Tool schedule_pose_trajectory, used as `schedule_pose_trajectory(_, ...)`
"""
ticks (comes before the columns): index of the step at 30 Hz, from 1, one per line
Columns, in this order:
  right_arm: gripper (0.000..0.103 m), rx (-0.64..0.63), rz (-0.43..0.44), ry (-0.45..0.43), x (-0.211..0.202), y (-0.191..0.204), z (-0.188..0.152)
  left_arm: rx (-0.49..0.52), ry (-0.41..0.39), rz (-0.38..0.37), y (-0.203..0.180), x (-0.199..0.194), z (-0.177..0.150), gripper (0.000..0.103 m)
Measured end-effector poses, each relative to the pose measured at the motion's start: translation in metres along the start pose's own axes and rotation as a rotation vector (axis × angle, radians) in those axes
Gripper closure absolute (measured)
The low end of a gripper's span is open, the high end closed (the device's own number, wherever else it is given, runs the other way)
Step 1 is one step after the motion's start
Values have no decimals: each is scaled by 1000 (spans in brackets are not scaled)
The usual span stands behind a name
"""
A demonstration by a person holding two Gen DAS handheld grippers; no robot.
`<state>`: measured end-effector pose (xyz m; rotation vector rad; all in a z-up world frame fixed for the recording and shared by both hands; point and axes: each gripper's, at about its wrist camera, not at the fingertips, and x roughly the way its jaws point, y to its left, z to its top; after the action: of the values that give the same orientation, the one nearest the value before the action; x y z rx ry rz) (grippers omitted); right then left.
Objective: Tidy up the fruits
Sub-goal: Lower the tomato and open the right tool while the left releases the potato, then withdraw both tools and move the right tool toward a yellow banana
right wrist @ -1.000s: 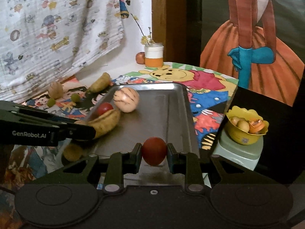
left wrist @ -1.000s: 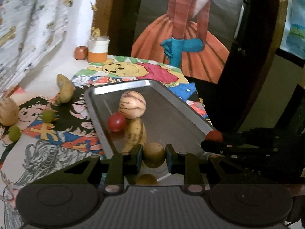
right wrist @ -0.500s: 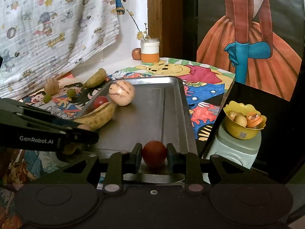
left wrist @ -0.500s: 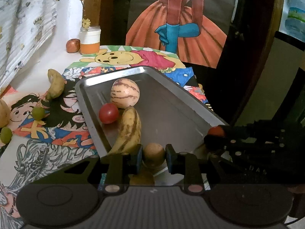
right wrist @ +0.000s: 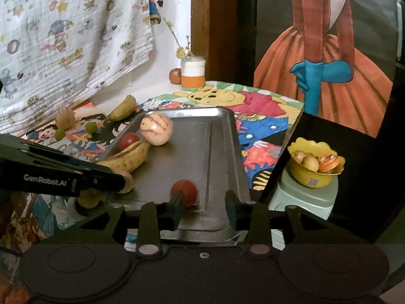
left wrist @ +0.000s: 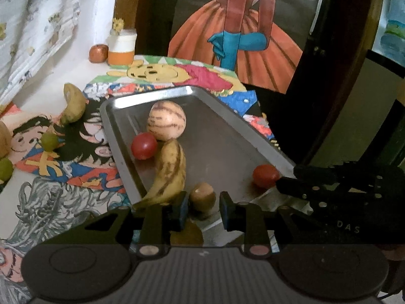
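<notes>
A metal tray (left wrist: pixel 119 157) holds a striped round melon (left wrist: pixel 166 119), a red tomato (left wrist: pixel 144 145) and a spotted banana (left wrist: pixel 169 174). My left gripper (left wrist: pixel 203 202) is shut on a small brown fruit (left wrist: pixel 202 196) just over the tray's near end, beside the banana's tip. My right gripper (right wrist: pixel 205 202) is at the tray's (right wrist: pixel 202 147) near right corner with its jaws opening. A second red tomato (right wrist: pixel 184 193) rests on the tray between them, against the left finger and clear of the right one. That tomato (left wrist: pixel 265 175) shows in the left wrist view too.
On the cartoon-print cloth left of the tray lie another banana (left wrist: pixel 73 102), two small green fruits (left wrist: pixel 49 140) and a brown fruit (right wrist: pixel 65 117). A white-and-orange jar (left wrist: pixel 122 46) stands at the back. A yellow bowl (right wrist: pixel 315 163) sits on a stool past the table's right edge.
The right gripper's jaws have parted and the red tomato now sits on the tray by the left finger. The left gripper still holds the brown fruit in the same place.
</notes>
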<state>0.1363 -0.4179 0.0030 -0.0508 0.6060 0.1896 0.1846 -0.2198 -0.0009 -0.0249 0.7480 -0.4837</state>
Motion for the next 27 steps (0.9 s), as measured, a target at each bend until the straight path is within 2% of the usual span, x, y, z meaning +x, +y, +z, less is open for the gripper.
schedule_pose_trajectory(8, 41, 19, -25, -62, -27, 5, 4, -27, -76, 1, 0, -31, 2, 64)
schedule_pose_trajectory(9, 37, 23, -24, -71, -30, 7, 5, -33, -85, 5, 1, -35, 2, 57)
schedule_pose_trajectory(10, 33, 26, -23, -80, -33, 9, 5, -40, -95, 12, 2, -40, 1, 43)
schedule_pose_trajectory(12, 28, 30, -21, -98, -40, 14, 7, -63, -126, 31, 7, -52, -1, 25)
schedule_pose_trajectory(17, 16, 29, 1, -129, -55, 30, 8, -125, -196, 60, 22, -79, -7, 11)
schedule_pose_trajectory(19, 8, 26, 12, -134, -61, 38, 9, -148, -212, 64, 27, -87, -10, 4)
schedule_pose_trajectory(23, 1, 23, 32, -141, -74, 53, 8, -178, -250, 82, 38, -105, -20, 0)
schedule_pose_trajectory(27, 1, 9, 52, -126, -84, 70, 6, -198, -253, 113, 50, -119, -32, 0)
